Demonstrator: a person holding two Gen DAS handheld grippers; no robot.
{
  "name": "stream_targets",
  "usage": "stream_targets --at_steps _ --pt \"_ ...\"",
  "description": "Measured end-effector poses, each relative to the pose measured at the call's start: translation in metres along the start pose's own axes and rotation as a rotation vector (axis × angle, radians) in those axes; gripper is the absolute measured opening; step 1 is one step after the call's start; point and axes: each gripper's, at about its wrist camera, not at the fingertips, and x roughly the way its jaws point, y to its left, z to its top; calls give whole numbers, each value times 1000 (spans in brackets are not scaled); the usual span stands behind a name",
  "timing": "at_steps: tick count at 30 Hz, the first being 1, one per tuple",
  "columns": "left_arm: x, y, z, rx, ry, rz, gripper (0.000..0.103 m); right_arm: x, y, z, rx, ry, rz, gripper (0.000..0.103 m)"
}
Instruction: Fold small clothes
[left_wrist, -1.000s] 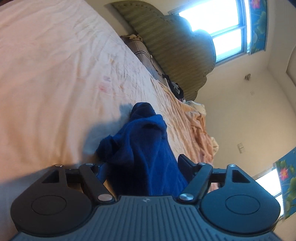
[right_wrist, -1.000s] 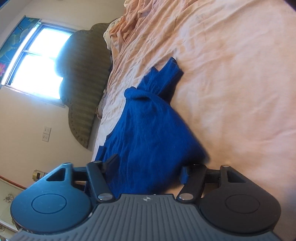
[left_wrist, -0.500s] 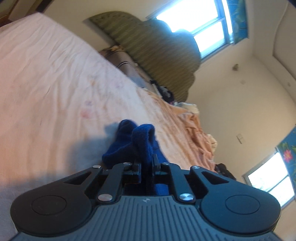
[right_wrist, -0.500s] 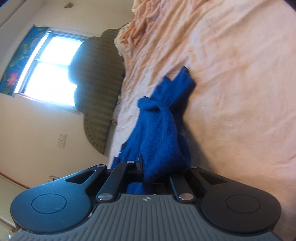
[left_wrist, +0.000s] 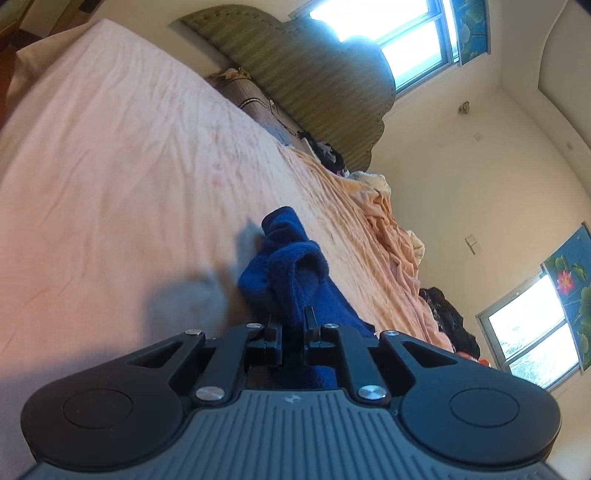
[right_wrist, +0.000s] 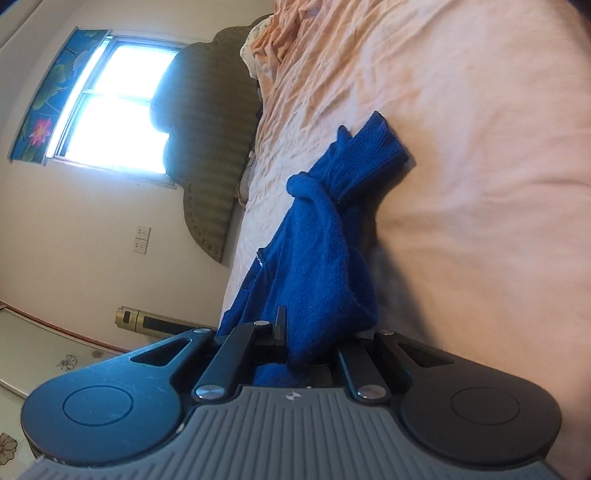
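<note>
So the landmark here is the blue garment (left_wrist: 295, 273), a fuzzy knit thing lying bunched on the bed (left_wrist: 110, 177), roughly mid-mattress with the padded headboard (left_wrist: 314, 74) way off beyond it.

Starting on the left: the left gripper (left_wrist: 292, 325) has its fingers pressed together on a fold of the garment's near edge. Out from that pinch the cloth runs straight ahead along the fingers and ends in a rolled cuff-like bit lying on the sheet. Left of the garment it's all bare, lightly wrinkled sheet, so loads of room that side.

Moving right: the right gripper (right_wrist: 306, 332) is pinching another part of the near edge, cloth spilling over its fingers. In its view the garment (right_wrist: 317, 251) stretches away as one long strip, lumps up in the middle like a knot or twisted sleeve, then finishes in a ribbed cuff flat on the bed (right_wrist: 480, 147). The near end looks lifted, the far end resting.

So the long axis points away from both grippers and neither looks nearer. Probably the next bit is spreading the near edge apart to flatten it, and that twisted lump may fight back. Right of the garment there's open sheet too; the rumpled peach bedding (left_wrist: 391, 229) is piled beyond it toward the headboard.
</note>
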Motion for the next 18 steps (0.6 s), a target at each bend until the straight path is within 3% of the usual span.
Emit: stream_targets --at_steps 1,3,5,8,10,12,15,18 --pt "-4 4 -6 4 16 15 10 -3 -3 -2 4 23 -20 8" --pt "-2 16 -16 27 82 54 12 -5 -8 -5 -36 49 -98 23" --pt "0 26 -21 52 130 79 14 -8 -11 -6 -53 78 -180 45" --pt "-21 16 -10 120 116 110 39 -25 14 0 -202 31 -189 46" --pt "-41 -7 -2 264 22 146 60 -32 38 6 -365 -37 -224 46" --pt "-52 -38 5 456 -93 180 67 -25 61 13 -515 -73 -260 46" --pt "-31 -92 6 758 -188 181 68 9 90 19 -773 -83 -288 47" --pt "31 -124 -14 1082 -164 224 68 57 107 24 -1008 -88 -381 47"
